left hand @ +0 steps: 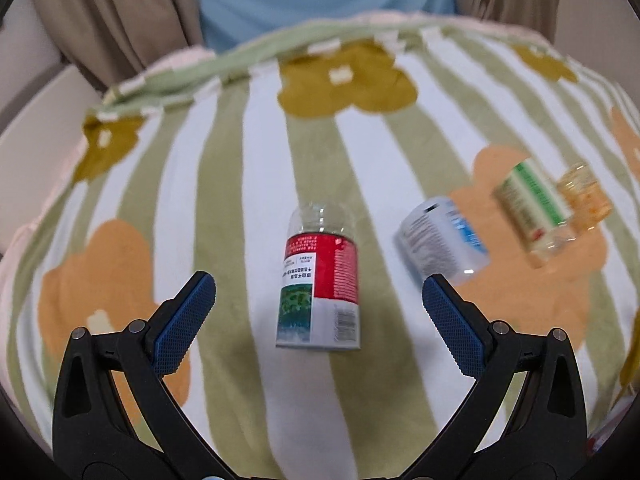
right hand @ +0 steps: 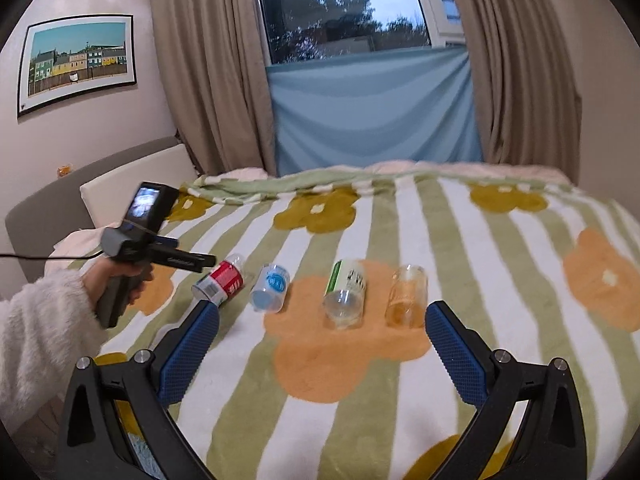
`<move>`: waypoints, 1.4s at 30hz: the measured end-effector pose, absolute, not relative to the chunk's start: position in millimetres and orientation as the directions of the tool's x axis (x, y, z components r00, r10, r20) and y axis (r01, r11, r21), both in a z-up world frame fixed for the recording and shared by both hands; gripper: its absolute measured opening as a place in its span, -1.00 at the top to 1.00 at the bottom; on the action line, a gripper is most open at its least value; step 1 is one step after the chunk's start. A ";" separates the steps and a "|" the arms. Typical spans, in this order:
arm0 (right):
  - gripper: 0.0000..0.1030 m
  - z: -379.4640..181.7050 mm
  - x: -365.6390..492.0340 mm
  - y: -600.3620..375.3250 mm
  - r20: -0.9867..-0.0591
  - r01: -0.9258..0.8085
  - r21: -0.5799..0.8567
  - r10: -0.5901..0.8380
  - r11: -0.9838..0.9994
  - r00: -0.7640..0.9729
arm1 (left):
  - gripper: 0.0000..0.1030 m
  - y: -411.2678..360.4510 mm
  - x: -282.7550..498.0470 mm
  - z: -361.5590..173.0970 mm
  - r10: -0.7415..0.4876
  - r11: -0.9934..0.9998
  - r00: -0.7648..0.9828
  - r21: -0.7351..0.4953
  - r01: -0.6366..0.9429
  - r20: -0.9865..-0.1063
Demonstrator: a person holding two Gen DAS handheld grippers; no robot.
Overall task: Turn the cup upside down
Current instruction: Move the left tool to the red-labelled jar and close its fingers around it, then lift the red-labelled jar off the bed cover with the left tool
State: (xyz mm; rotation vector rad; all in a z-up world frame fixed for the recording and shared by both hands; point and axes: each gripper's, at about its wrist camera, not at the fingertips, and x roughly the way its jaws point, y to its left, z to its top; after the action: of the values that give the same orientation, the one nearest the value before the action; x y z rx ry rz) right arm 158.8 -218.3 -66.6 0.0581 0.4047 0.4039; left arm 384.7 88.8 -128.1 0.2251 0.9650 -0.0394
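While both spread wide and hold nothing, the left tool (left hand: 319,294) faces the red-labelled cup (left hand: 320,280), the right tool (right hand: 322,322) hovers.

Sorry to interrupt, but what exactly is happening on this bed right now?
A person holds two open grippers over a striped blanket where four plastic cups lie on their sides. The left gripper is lined up on the red-labelled cup; the right gripper hangs back. Nothing is gripped yet.

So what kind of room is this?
Probably a bedroom at home: a flowery striped blanket spread like a bed cover, long curtains beside a window, and a framed picture on the wall.
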 end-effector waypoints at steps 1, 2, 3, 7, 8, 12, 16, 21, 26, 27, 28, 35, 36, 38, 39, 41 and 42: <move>-1.00 -70.7 161.9 -218.0 -0.380 -0.370 0.135 0.393 0.919 0.837 | -1.00 90.6 393.1 -136.3 0.069 0.976 0.553 0.171 0.135 -0.830; -1.00 -75.0 165.3 -216.9 -0.390 -0.371 0.134 0.393 0.919 0.833 | -1.00 92.1 398.8 -143.9 0.073 0.976 0.536 0.170 0.134 -0.841; -1.00 -79.5 169.1 -214.8 -0.400 -0.378 0.133 0.398 0.916 0.825 | -1.00 93.1 405.1 -152.2 0.074 0.977 0.518 0.167 0.134 -0.852; -1.00 -90.6 177.2 -206.1 -0.418 -0.426 0.120 0.435 0.897 0.798 | -0.98 93.7 420.7 -176.0 0.067 0.978 0.460 0.149 0.146 -0.885; -1.00 -90.8 178.2 -205.4 -0.418 -0.436 0.113 0.441 0.893 0.794 | -0.96 93.6 423.6 -180.7 0.064 0.978 0.443 0.144 0.150 -0.894; -1.00 -90.6 181.9 -198.3 -0.428 -0.484 0.074 0.466 0.872 0.774 | -0.72 97.5 435.7 -196.4 0.053 0.979 0.390 0.125 0.163 -0.919; -1.00 -88.6 182.5 -196.9 -0.439 -0.549 0.054 0.514 0.834 0.737 | -0.21 95.5 439.7 -207.9 0.059 0.976 0.351 0.128 0.177 -0.935; -1.00 -85.1 180.7 -199.4 -0.469 -0.605 0.077 0.564 0.793 0.680 | -0.14 90.5 435.6 -206.2 0.080 0.966 0.357 0.160 0.203 -0.931; -1.00 -78.4 174.9 -211.0 -0.441 -0.593 0.124 0.579 0.796 0.686 | -0.14 84.8 420.3 -186.0 0.063 0.967 0.390 0.154 0.205 -0.919; -1.00 -76.8 173.0 -212.7 -0.437 -0.591 0.130 0.581 0.796 0.687 | -0.13 83.3 415.4 -179.3 0.057 0.966 0.397 0.150 0.209 -0.916; -1.00 -75.0 171.0 -214.5 -0.433 -0.589 0.134 0.582 0.797 0.688 | -0.13 82.1 411.1 -173.5 0.050 0.967 0.402 0.145 0.211 -0.914; -1.00 -62.5 156.1 -229.9 -0.436 -0.556 0.149 0.559 0.818 0.706 | -0.13 44.7 349.3 -122.7 -0.006 0.951 0.474 0.142 0.276 -0.880; -1.00 -62.1 155.2 -233.6 -0.444 -0.543 0.161 0.552 0.824 0.706 | -0.13 31.7 336.8 -115.8 -0.027 0.944 0.483 0.136 0.299 -0.875; -1.00 -62.5 153.0 -241.9 -0.453 -0.524 0.193 0.549 0.830 0.702 | -0.13 4.2 315.7 -109.3 -0.076 0.929 0.485 0.115 0.352 -0.871; -1.00 -63.2 152.1 -247.0 -0.463 -0.507 0.210 0.542 0.836 0.701 | -0.14 -7.9 308.0 -108.8 -0.095 0.921 0.483 0.107 0.374 -0.870; -1.00 -65.9 151.6 -253.6 -0.482 -0.482 0.230 0.529 0.845 0.698 | -0.14 -38.3 293.3 -114.1 -0.130 0.900 0.467 0.093 0.426 -0.875; -1.00 -68.8 151.3 -258.8 -0.496 -0.461 0.241 0.516 0.854 0.698 | -0.14 -51.6 288.3 -119.3 -0.137 0.891 0.458 0.092 0.444 -0.878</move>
State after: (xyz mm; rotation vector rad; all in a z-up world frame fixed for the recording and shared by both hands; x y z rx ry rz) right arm 151.3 -258.8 -68.8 0.1008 0.5826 0.5455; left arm 288.3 -51.6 -119.3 0.3299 1.0378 -0.3659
